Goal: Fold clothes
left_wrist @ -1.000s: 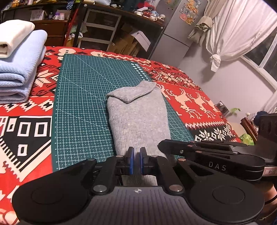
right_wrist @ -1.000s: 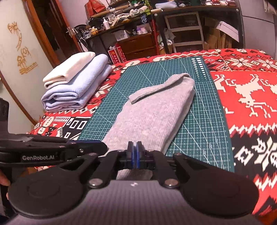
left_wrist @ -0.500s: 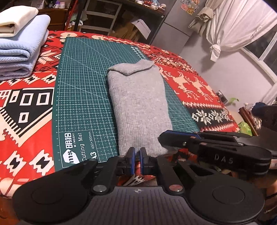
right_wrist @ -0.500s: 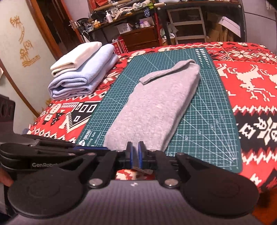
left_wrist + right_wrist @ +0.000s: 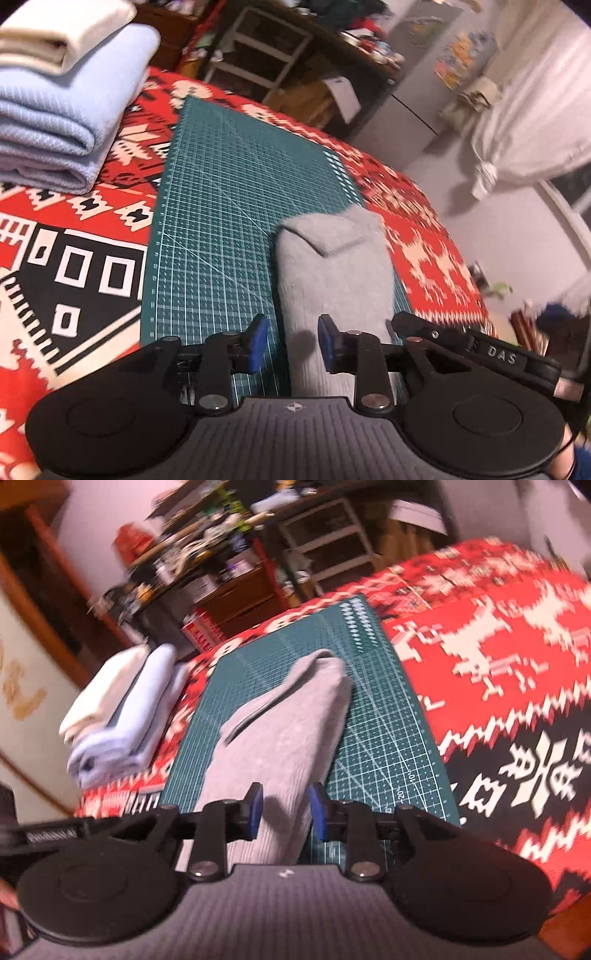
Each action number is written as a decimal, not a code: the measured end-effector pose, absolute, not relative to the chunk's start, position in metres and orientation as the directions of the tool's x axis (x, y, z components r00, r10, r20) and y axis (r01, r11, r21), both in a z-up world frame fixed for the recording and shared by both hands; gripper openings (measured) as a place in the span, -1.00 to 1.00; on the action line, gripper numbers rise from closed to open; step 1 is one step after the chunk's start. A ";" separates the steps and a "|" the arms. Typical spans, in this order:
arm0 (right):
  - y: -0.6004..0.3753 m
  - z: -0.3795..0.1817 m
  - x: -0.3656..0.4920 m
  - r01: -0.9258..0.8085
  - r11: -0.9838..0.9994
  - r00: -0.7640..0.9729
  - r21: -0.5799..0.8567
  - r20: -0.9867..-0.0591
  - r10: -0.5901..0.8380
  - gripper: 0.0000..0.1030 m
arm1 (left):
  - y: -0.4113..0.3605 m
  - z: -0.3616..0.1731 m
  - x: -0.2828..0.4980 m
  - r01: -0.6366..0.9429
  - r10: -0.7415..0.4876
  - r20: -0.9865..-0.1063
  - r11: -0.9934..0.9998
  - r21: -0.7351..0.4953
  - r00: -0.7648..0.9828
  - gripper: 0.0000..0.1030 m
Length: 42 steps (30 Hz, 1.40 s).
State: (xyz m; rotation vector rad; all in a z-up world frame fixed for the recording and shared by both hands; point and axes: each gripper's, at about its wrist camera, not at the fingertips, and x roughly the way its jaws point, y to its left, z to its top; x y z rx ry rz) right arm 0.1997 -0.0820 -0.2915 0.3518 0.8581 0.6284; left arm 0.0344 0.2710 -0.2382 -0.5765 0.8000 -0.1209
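Note:
A grey knitted garment (image 5: 332, 280) lies folded into a long strip on the green cutting mat (image 5: 229, 206); its far end has a small flap turned over. My left gripper (image 5: 291, 343) is open just above the garment's near end, one blue pad on each side of its left edge. In the right wrist view the same grey garment (image 5: 288, 734) runs away from me, and my right gripper (image 5: 286, 810) is open over its near right edge. Neither gripper holds cloth. The other gripper's black arm (image 5: 480, 350) shows at the right of the left wrist view.
A stack of folded clothes, pale blue (image 5: 62, 122) under cream (image 5: 55, 33), sits left of the mat on the red patterned blanket (image 5: 74, 258). Shelves and a cluttered desk (image 5: 229, 554) stand behind the bed. A white curtain (image 5: 535, 122) hangs at the right.
Both grippers went from shut to open and moved forward over the garment's near end. Both views are now tilted and blurred by motion.

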 end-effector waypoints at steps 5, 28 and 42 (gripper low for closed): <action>-0.078 -0.308 0.218 -0.282 0.753 0.505 0.594 -0.576 0.643 -0.41 | 0.272 -0.246 0.051 -0.146 -0.288 -0.652 0.838 -0.526 0.701 -0.19; -0.046 -0.297 0.211 -0.433 0.780 0.572 0.451 -0.531 0.625 -0.71 | 0.252 -0.234 0.056 -0.071 -0.258 -0.595 0.879 -0.472 0.761 -0.72; 0.044 -0.162 0.187 -0.609 0.642 0.531 0.466 -0.363 0.766 -0.71 | 0.353 -0.096 0.008 -0.107 -0.107 -0.428 0.888 -0.447 0.898 -0.72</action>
